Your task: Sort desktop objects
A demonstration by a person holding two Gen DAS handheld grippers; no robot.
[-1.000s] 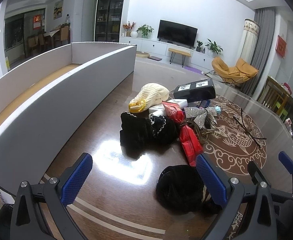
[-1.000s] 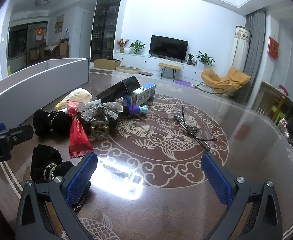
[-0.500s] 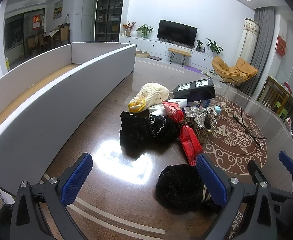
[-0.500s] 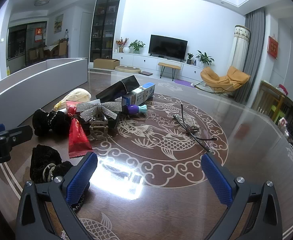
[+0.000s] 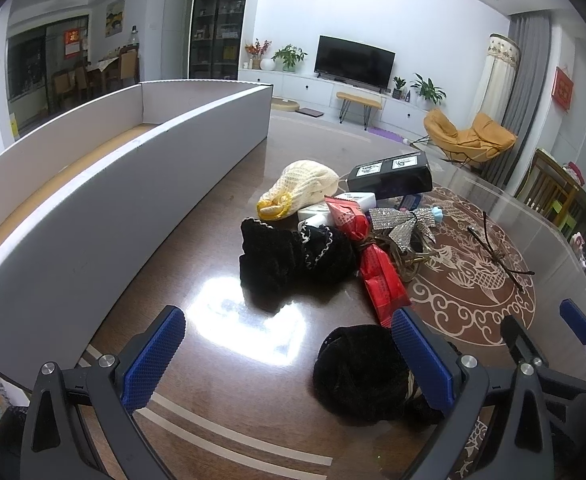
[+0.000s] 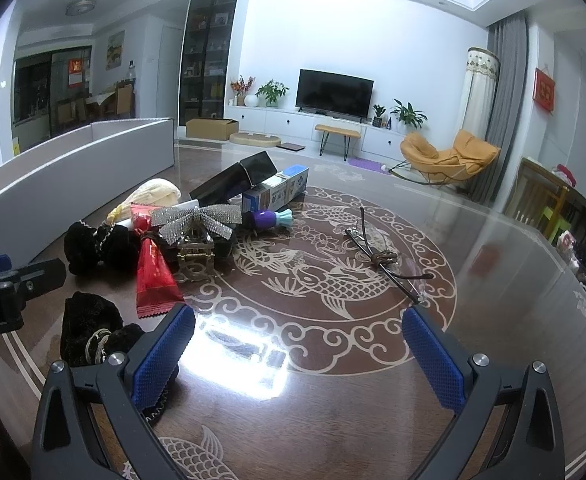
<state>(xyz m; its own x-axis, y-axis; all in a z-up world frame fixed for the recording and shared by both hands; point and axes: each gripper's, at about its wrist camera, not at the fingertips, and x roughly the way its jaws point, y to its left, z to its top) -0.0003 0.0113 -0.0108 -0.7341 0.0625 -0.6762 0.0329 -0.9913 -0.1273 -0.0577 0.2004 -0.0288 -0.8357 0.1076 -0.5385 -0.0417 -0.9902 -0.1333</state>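
Left wrist view: the left tongs [image 5: 289, 344] are hovering spread and empty over the table [image 5: 197, 280], a black fuzzy pouch [image 5: 357, 372] lying just beside their right finger. Ahead, the unsorted pile is waiting beside the long white box [image 5: 105, 208], likely its destination. The right tongs [image 6: 299, 344], equally spread, are holding nothing, eyeglasses [image 6: 385, 256] lying beyond them.

Bare desk [image 6: 493, 320] right of the clutter pile [image 5: 333, 236], only spectacles [image 6: 381, 258] lying there; white box wall [image 5: 93, 216] closes the left side; black pouch [image 5: 357, 372] sits just ahead of the left tool [image 5: 289, 344]
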